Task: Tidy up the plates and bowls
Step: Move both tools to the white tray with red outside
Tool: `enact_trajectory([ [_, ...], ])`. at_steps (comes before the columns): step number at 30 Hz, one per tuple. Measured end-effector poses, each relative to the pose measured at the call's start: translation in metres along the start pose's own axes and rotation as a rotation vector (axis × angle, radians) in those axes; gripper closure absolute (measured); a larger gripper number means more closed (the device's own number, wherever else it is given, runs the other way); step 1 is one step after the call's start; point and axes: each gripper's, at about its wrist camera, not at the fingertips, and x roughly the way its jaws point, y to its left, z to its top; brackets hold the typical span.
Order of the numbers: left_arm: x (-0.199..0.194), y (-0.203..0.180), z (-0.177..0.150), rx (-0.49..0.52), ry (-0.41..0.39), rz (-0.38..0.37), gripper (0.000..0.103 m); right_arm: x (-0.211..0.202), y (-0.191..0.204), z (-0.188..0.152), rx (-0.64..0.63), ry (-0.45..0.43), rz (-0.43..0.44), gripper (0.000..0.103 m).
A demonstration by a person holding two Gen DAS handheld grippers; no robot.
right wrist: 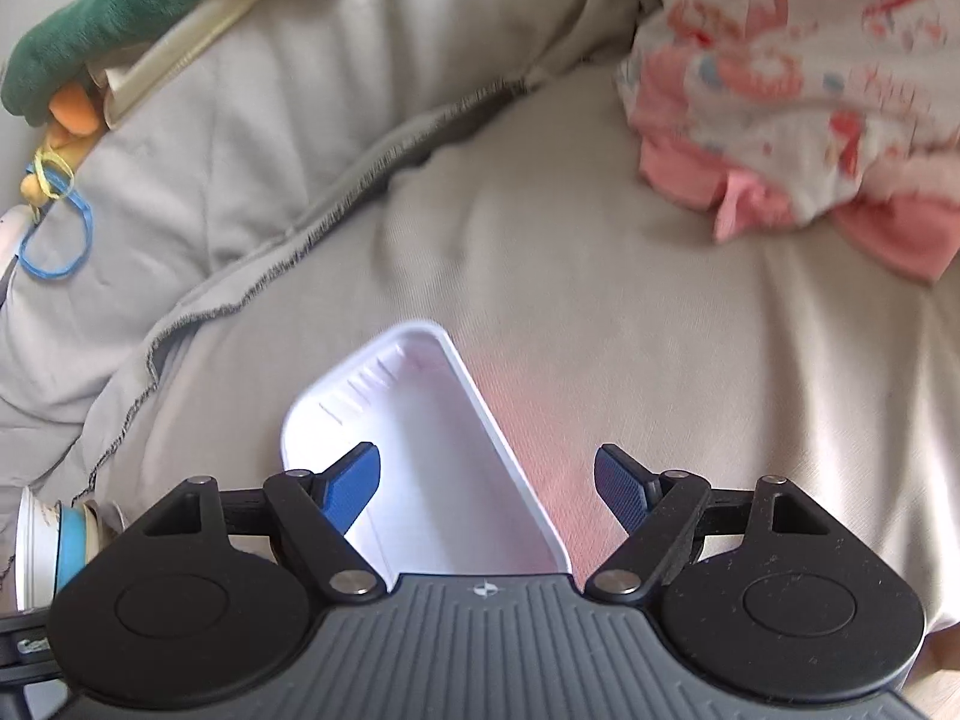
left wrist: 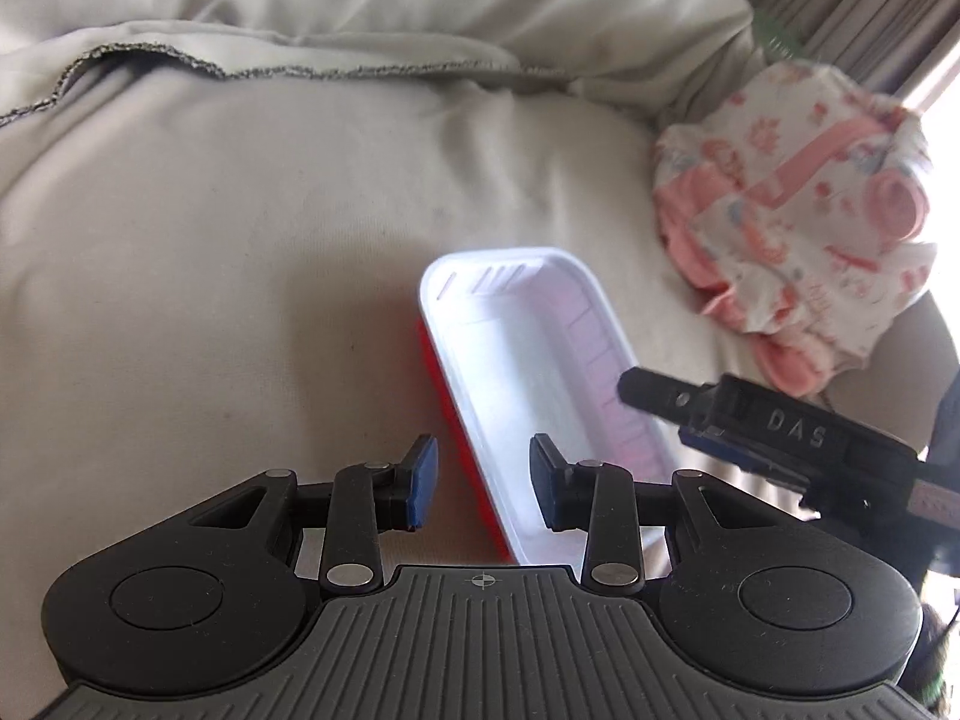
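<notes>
White plastic tray (left wrist: 528, 384) lay lengthwise ahead of both gaping, empty grippers, left gripper (left wrist: 483, 489) straddling its near-left rim, right gripper (right wrist: 487, 489) its right rim.

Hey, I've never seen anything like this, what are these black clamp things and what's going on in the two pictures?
Each picture comes from a camera mounted on a hand-held two-finger tool, looking along its blue-padded fingers. The left tool and the right tool are both open and hold nothing. Both straddle opposite rims of a white rectangular tray lying on a beige cushion. The right tool also shows in the left view. Nearby lie pink patterned cloth, a green plush toy and rubber bands.
</notes>
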Motion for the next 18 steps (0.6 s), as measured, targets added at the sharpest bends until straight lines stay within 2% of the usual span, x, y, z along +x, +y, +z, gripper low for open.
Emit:
enact_trajectory([
  [1, 0.004, -0.001, -0.001, -0.001, 0.009, 0.0, 0.066, 0.005, 0.0, -0.002, -0.001, 0.011, 0.0, 0.025],
  [2, 0.008, 0.001, -0.002, -0.004, 0.022, -0.012, 0.07, 0.009, 0.002, -0.005, -0.008, 0.026, 0.003, 0.035],
  [3, 0.01, 0.003, -0.002, -0.01, 0.037, -0.028, 0.07, 0.014, 0.004, -0.007, -0.017, 0.047, 0.01, 0.049],
  [4, 0.011, 0.003, -0.003, -0.011, 0.045, -0.016, 0.072, 0.018, 0.008, -0.01, -0.025, 0.071, 0.018, 0.053],
  [7, -0.001, 0.015, -0.005, -0.019, 0.044, 0.013, 0.073, 0.017, 0.02, -0.019, -0.057, 0.086, 0.043, 0.053],
  [10, -0.025, 0.034, -0.008, -0.039, 0.007, 0.023, 0.073, 0.012, 0.041, -0.029, -0.106, 0.103, 0.094, 0.053],
  [14, -0.063, 0.065, -0.022, -0.046, -0.045, 0.077, 0.073, 0.006, 0.086, -0.049, -0.207, 0.133, 0.147, 0.053],
  [18, -0.087, 0.101, -0.039, -0.104, -0.053, 0.114, 0.073, 0.006, 0.133, -0.079, -0.323, 0.169, 0.179, 0.051],
])
